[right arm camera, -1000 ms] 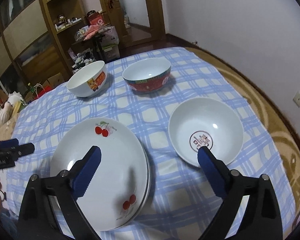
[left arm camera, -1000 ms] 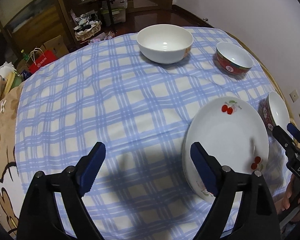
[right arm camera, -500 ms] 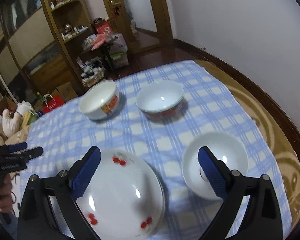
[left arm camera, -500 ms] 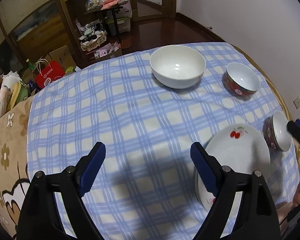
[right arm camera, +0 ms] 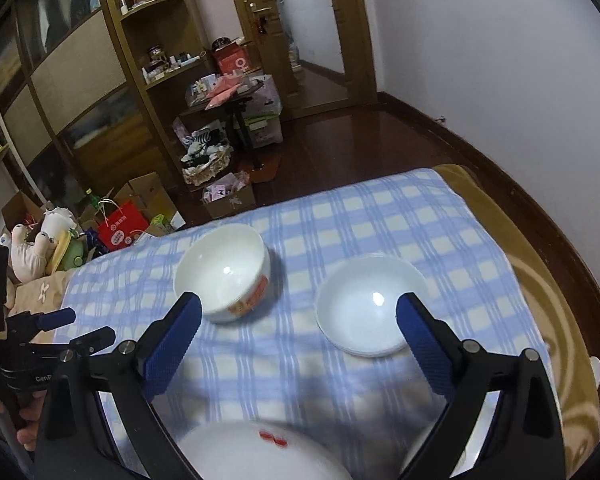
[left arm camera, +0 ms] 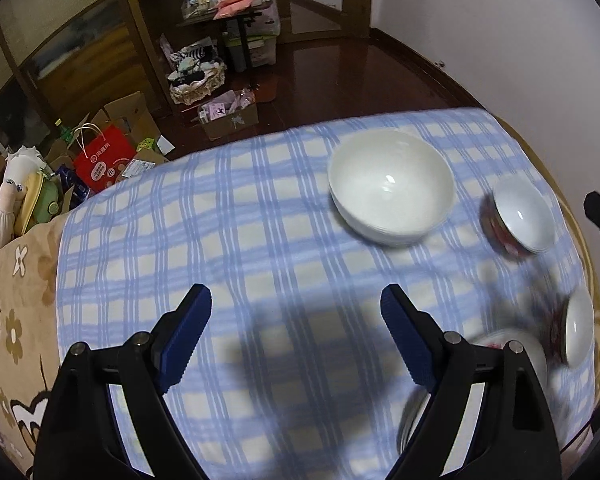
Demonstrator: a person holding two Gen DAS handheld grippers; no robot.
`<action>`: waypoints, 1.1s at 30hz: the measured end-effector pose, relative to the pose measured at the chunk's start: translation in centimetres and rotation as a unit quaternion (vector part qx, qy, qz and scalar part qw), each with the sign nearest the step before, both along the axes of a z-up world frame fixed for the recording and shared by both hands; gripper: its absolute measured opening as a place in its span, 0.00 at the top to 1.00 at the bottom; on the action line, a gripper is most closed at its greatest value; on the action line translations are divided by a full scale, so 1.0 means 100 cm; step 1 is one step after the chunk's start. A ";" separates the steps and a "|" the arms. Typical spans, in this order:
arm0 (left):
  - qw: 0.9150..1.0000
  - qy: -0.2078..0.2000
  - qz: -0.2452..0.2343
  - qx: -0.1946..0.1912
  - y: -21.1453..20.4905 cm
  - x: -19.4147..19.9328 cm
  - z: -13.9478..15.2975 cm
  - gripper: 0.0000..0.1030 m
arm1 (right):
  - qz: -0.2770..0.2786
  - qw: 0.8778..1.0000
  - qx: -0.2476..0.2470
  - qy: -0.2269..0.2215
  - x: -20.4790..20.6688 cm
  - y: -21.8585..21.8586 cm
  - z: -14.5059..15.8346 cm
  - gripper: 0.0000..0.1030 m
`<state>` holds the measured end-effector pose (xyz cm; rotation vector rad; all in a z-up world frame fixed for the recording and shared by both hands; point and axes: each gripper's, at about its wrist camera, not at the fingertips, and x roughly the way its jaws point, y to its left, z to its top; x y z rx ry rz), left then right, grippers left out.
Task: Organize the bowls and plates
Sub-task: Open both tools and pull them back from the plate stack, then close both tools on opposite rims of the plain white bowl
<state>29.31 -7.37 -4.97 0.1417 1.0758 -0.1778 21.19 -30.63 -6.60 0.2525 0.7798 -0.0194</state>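
On the blue-checked tablecloth (left arm camera: 260, 240) stand a big white bowl (left arm camera: 392, 188), a red-sided bowl (left arm camera: 520, 220) and a third bowl (left arm camera: 576, 328) at the right edge. A blurred stack of plates (left arm camera: 500, 344) shows partly behind my left gripper's right finger. My left gripper (left arm camera: 296, 300) hangs open over bare cloth, holding nothing. In the right wrist view my right gripper (right arm camera: 300, 308) is open and empty above the cloth. Beyond it sit the white bowl (right arm camera: 224, 272) with an orange print and the second bowl (right arm camera: 368, 308). The cherry plate (right arm camera: 260, 452) lies at the bottom edge.
A beige flowered blanket (left arm camera: 12, 320) covers the surface left of the cloth. Beyond the table's far edge the dark floor holds a red bag (left arm camera: 104, 160), boxes, a basket (left arm camera: 198, 80) and wooden shelves. A white wall runs along the right. The left gripper (right arm camera: 52, 332) shows at the right view's left edge.
Both grippers have drawn back and risen, so the bowls and plates look smaller and slid toward the frames' lower right edges. The jaws stayed open; nothing was picked up.
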 end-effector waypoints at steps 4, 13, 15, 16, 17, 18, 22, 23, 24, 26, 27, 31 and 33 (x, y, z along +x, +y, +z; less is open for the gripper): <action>1.000 -0.010 0.012 0.008 -0.002 0.027 -0.003 0.17 | 0.014 1.000 -0.006 0.012 0.032 0.008 -0.007 0.02; 1.000 0.014 0.018 0.008 -0.015 0.078 -0.034 0.17 | 0.043 0.997 0.000 0.071 0.090 0.020 -0.045 0.13; 1.000 0.021 0.015 0.010 -0.019 0.086 -0.042 0.17 | 0.053 0.995 0.005 0.085 0.100 0.022 -0.054 0.15; 1.000 0.023 0.015 0.010 -0.021 0.088 -0.045 0.17 | 0.055 0.994 0.005 0.090 0.104 0.023 -0.058 0.16; 0.999 0.025 0.016 0.013 -0.023 0.091 -0.049 0.17 | 0.058 0.994 0.004 0.097 0.108 0.025 -0.062 0.19; 0.999 0.024 0.018 0.015 -0.025 0.093 -0.052 0.19 | 0.061 0.993 0.006 0.103 0.111 0.026 -0.066 0.24; 0.999 0.039 0.010 0.004 -0.033 0.100 -0.065 0.30 | 0.078 0.989 0.022 0.123 0.123 0.034 -0.081 0.38; 0.999 0.042 0.012 0.005 -0.034 0.102 -0.068 0.34 | 0.081 0.988 0.023 0.129 0.126 0.036 -0.085 0.47; 0.999 0.045 0.012 0.006 -0.036 0.103 -0.071 0.38 | 0.083 0.987 0.025 0.135 0.127 0.038 -0.090 0.54; 0.999 0.046 0.008 -0.006 -0.038 0.102 -0.075 0.52 | 0.087 0.985 0.033 0.145 0.131 0.041 -0.098 0.66; 0.999 0.048 0.007 -0.015 -0.039 0.103 -0.076 0.59 | 0.085 0.984 0.036 0.151 0.132 0.042 -0.102 0.70; 0.998 0.048 -0.008 -0.031 -0.046 0.101 -0.077 0.75 | 0.074 0.984 0.041 0.157 0.134 0.042 -0.109 0.77; 0.998 0.043 -0.021 -0.029 -0.051 0.099 -0.077 0.86 | 0.073 0.984 0.042 0.155 0.134 0.043 -0.109 0.82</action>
